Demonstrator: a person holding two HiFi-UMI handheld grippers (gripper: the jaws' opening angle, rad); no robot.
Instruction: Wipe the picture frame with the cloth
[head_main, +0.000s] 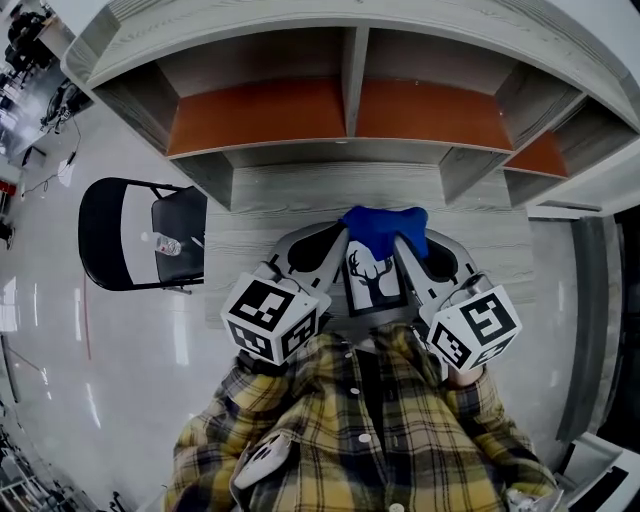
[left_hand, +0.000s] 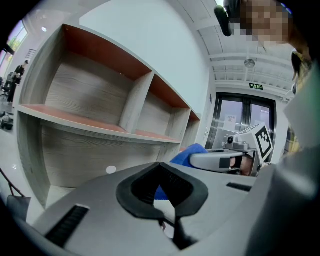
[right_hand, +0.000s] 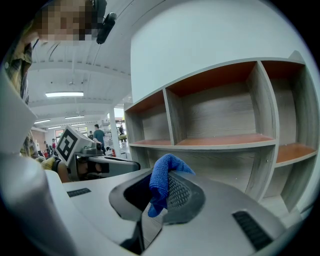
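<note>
A small picture frame (head_main: 372, 280) with a black deer on white is held upright in front of the person's chest. My left gripper (head_main: 335, 252) grips its left edge, and the frame (left_hand: 170, 227) shows edge-on between the jaws in the left gripper view. A blue cloth (head_main: 385, 226) is draped over the top of the frame. My right gripper (head_main: 412, 255) is shut on the cloth (right_hand: 162, 179), with the frame's thin edge (right_hand: 150, 227) just beneath it. From the left gripper view, the cloth (left_hand: 192, 152) sits beside the right gripper (left_hand: 220, 161).
A grey wooden shelf unit (head_main: 350, 100) with orange-brown shelf boards stands straight ahead over a grey desk top (head_main: 300, 200). A black folding chair (head_main: 130, 235) with a small bottle (head_main: 165, 243) on its seat stands at the left on the glossy floor.
</note>
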